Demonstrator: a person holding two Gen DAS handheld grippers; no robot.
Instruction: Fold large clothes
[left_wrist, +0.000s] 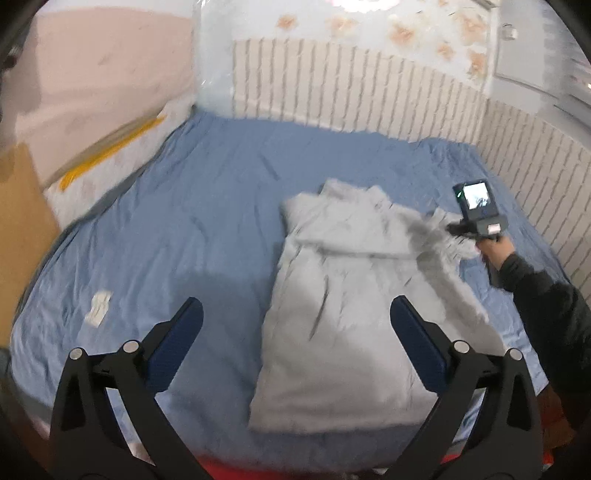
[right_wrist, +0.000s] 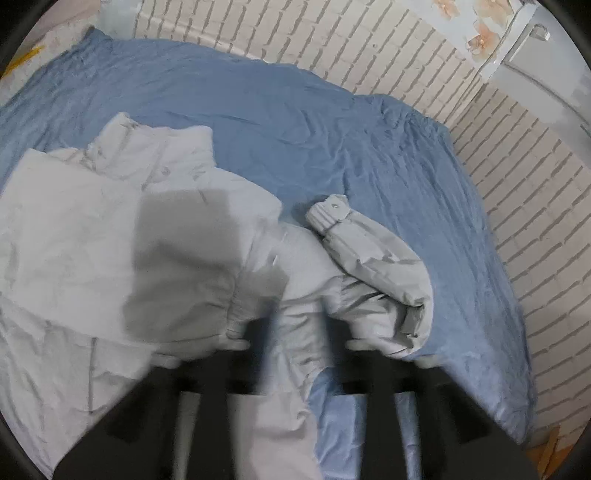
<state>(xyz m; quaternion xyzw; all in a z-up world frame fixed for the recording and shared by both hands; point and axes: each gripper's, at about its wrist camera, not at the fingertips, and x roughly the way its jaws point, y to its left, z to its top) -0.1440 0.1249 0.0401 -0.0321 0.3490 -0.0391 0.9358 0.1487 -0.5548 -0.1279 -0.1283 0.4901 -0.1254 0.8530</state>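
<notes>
Grey padded jacket (left_wrist: 343, 314) lies on the blue-sheeted bed (left_wrist: 177, 229), left gripper (left_wrist: 295, 321) spread empty above it, right gripper (right_wrist: 299, 328) released astride its sleeve (right_wrist: 369, 251).

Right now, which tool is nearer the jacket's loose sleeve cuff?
Right. The right tool sits open over that sleeve, just short of the cuff. The left tool hangs open above the jacket's hem end, well away from the cuff.

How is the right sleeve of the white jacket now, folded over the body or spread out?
Not folded over the body. The right sleeve lies bunched on the blue sheet beside the white jacket, its cuff pointing away.
</notes>
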